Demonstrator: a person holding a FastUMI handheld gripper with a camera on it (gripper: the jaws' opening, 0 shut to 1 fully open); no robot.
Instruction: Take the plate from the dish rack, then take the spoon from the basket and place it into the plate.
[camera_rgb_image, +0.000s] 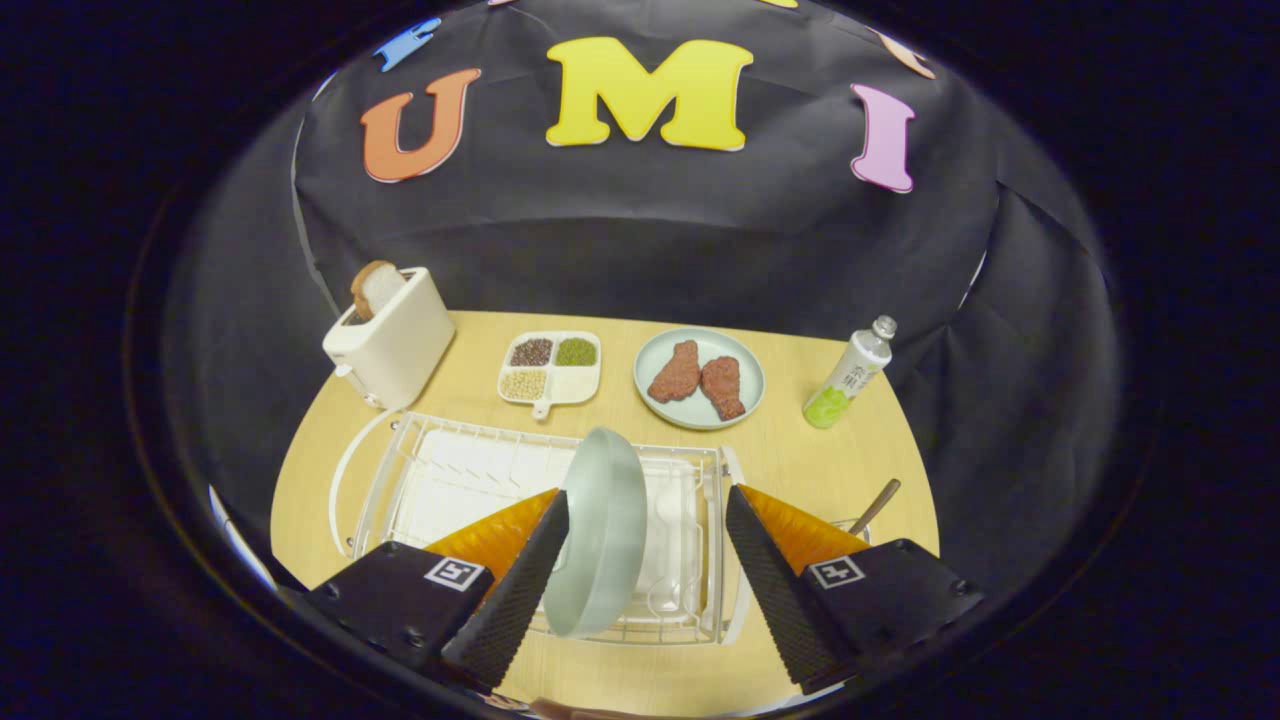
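Between the spread fingers of the gripper (647, 520), plate (600, 535) upright in dish rack (420, 480), against left finger.

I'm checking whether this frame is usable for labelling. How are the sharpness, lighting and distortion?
Gripper view: sharp overall, evenly lit, with only soft shadows; strong fisheye bend curves the table edge and the rack; the plate standing in the rack shows a mild sheen, no harsh glare; the open hand-held gripper fingers flank it, the left one close beside it.
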